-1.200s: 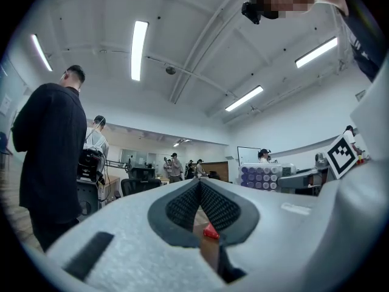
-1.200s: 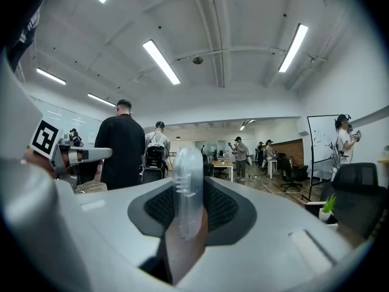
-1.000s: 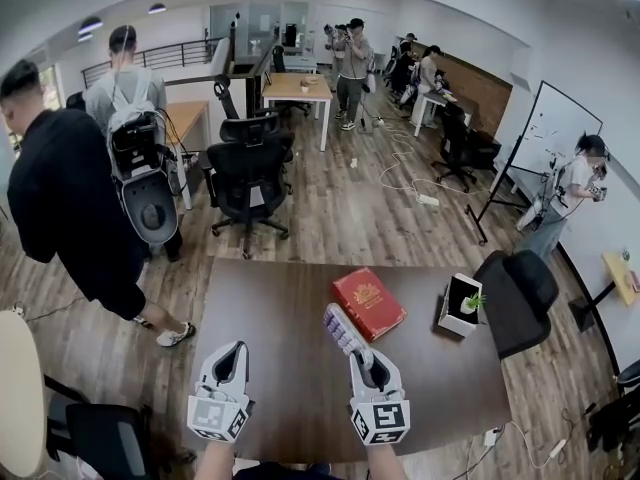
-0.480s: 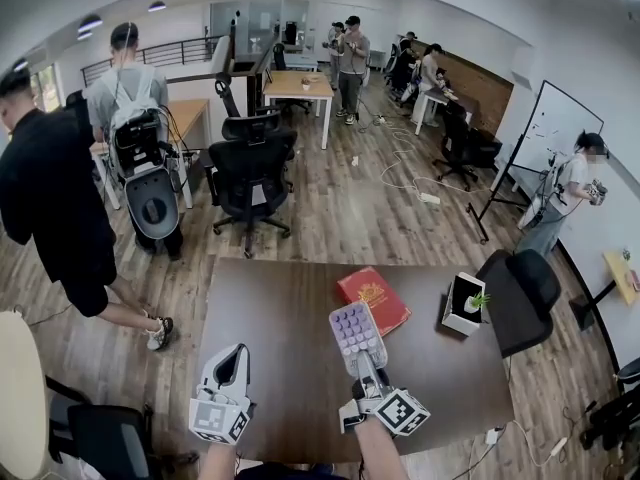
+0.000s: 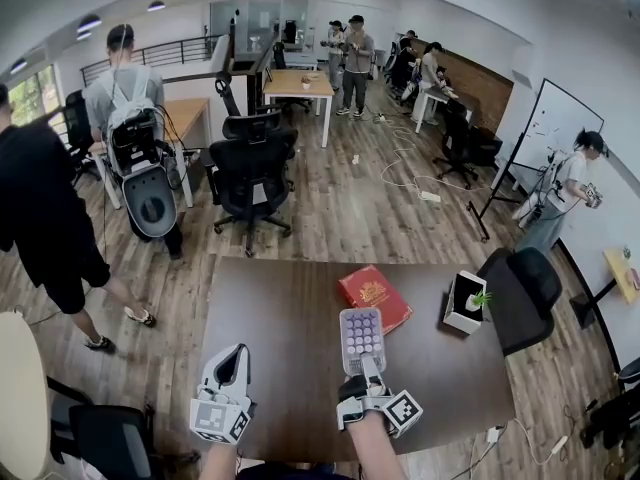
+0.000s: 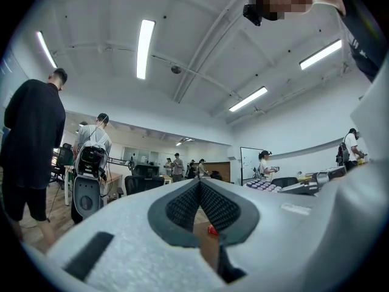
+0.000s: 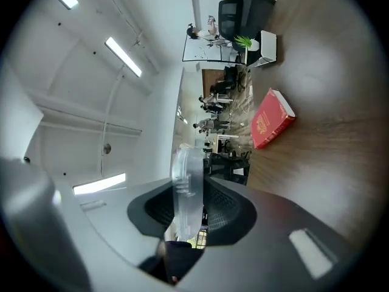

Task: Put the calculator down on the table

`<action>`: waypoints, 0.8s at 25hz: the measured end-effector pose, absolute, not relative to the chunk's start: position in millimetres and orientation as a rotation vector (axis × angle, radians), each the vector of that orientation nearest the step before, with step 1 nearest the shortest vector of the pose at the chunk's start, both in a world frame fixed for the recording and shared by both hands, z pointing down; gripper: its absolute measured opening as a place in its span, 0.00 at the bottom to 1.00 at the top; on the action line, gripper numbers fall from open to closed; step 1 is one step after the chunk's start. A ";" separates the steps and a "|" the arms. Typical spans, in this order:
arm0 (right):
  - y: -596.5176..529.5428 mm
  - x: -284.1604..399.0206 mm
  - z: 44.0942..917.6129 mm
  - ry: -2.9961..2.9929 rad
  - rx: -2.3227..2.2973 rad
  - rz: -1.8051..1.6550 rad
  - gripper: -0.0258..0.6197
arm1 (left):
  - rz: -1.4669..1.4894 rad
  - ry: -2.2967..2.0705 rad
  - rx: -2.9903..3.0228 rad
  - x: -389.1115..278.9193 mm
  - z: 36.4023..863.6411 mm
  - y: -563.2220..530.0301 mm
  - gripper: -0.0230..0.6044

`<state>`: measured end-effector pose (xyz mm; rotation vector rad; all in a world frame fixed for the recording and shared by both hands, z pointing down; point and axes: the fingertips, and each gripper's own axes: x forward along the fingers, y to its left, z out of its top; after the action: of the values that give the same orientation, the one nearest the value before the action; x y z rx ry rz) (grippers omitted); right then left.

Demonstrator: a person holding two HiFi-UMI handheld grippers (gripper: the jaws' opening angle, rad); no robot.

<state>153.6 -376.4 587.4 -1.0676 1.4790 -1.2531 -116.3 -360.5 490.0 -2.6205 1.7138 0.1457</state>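
— While you hold both tools low over the dark brown wooden table (image 5: 270, 308), start at the far left. A person in black clothes (image 5: 45, 208) stands on the plank floor, at about 10 o'clock from your left gripper (image 5: 234, 356).

— That left gripper sits over the table's near edge, pointing toward 12 o'clock. In the left gripper view its dark ribbed pads (image 6: 182, 207) meet at the tips, so the jaws are together with nothing between them.

— Beyond it, at 12 o'clock and off the table, stands a black mesh office chair (image 5: 250, 173).

— Moving right, you find the flat white plastic calculator with lilac keys (image 5: 361, 336) at about 2 o'clock from the left gripper. It lies level over the table with its keys facing up.

— Your right gripper (image 5: 368, 370) has it by the near end. In the right gripper view the jaws stand narrow, clamped on the calculator's thin edge. You cannot tell from any view whether its underside touches the wood.

— Just past the calculator's far end, between 12 and 1 o'clock, a red hardcover book with a gold emblem (image 5: 372, 297) lies flat on the table. It is near the calculator but apart from it.

— Further right, at 2 o'clock from the calculator, a white square planter box (image 5: 460, 313) stands by the table's right edge with a small green plant (image 5: 474, 299) in it.

— Off the table beyond that box sits a black padded chair (image 5: 520, 293).
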 end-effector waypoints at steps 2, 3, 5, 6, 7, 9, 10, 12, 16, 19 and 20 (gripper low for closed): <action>-380.6 154.1 599.0 1.457 -1.068 -1.263 0.22 | 0.145 1.718 -2.620 -116.2 492.0 -361.1 0.03; -382.8 153.1 608.2 1.436 -1.068 -1.280 0.22 | 0.143 1.721 -2.618 -116.7 492.7 -361.1 0.03; -384.7 148.9 631.3 1.399 -1.081 -1.330 0.22 | 0.146 1.725 -2.618 -118.0 494.1 -360.0 0.03; -384.2 145.8 644.5 1.394 -1.102 -1.352 0.22 | 0.147 1.724 -2.620 -119.0 494.3 -359.1 0.03; -383.1 142.3 658.6 1.395 -1.128 -1.372 0.22 | 0.144 1.720 -2.620 -120.3 494.1 -358.5 0.03; -381.6 134.5 686.6 1.390 -1.170 -1.409 0.22 | 0.131 1.710 -2.616 -123.5 492.9 -359.4 0.03; -381.5 131.1 699.9 1.384 -1.186 -1.426 0.22 | 0.128 1.705 -2.616 -124.8 491.9 -360.7 0.03; -378.7 126.8 728.5 1.370 -1.220 -1.463 0.22 | 0.127 1.703 -2.622 -126.3 490.9 -361.2 0.03; -372.9 125.6 791.3 1.354 -1.262 -1.514 0.22 | 0.131 1.715 -2.616 -128.6 491.9 -356.7 0.03; -375.6 120.1 825.9 1.337 -1.303 -1.531 0.22 | 0.140 1.722 -2.605 -133.9 490.6 -361.6 0.03; -374.1 118.2 836.4 1.309 -1.314 -1.543 0.22 | 0.139 1.724 -2.607 -135.1 491.1 -363.2 0.03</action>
<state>118.2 -374.1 836.4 -1.3138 1.3094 -1.5429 -135.1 -363.2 491.1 -2.6065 1.7239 0.1389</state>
